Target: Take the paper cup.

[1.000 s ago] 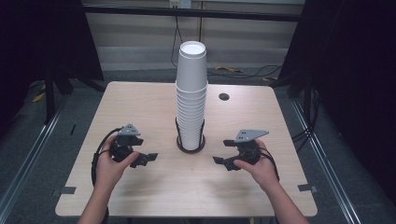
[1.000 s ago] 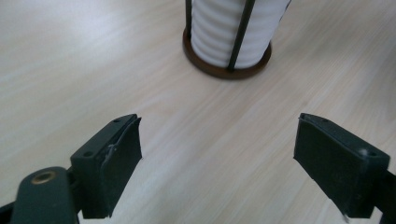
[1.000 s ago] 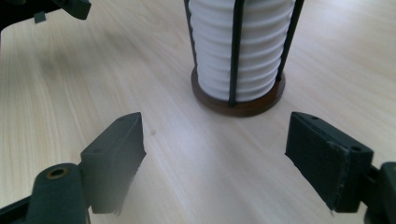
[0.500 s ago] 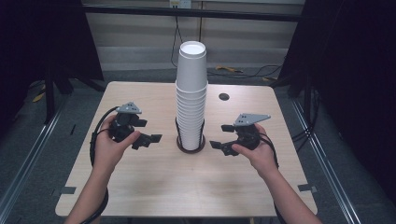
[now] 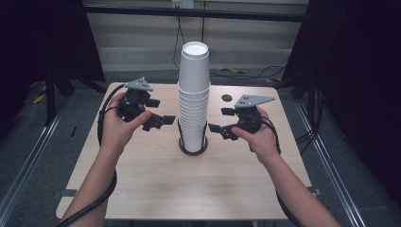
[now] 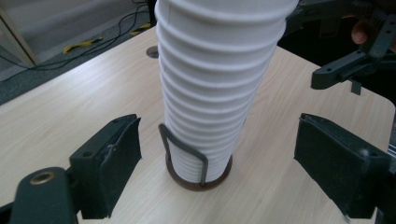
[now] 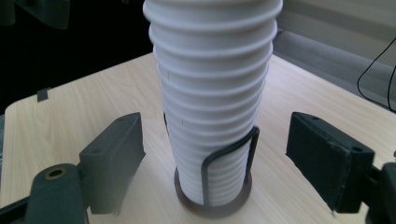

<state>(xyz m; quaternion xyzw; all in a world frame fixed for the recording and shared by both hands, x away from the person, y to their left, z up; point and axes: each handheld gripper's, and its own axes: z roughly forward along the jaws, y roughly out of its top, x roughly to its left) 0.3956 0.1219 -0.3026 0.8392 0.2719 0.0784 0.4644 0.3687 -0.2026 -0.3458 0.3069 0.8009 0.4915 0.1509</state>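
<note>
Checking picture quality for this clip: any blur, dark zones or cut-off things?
High view: sharp and evenly lit table, black surroundings. Left gripper view: cup stack crisp, its top cropped. Right gripper view: stack softer, top also cropped, dark background at left.

- A light wooden table (image 5: 156, 189) carries a small dark round disc (image 5: 227, 98) near its far edge, right of centre.
- Black cables (image 5: 246, 73) and a yellow object (image 5: 231, 70) lie on the grey floor (image 5: 142, 75) beyond the table.
- Dark curtains (image 5: 359, 71) hang at both sides.
</note>
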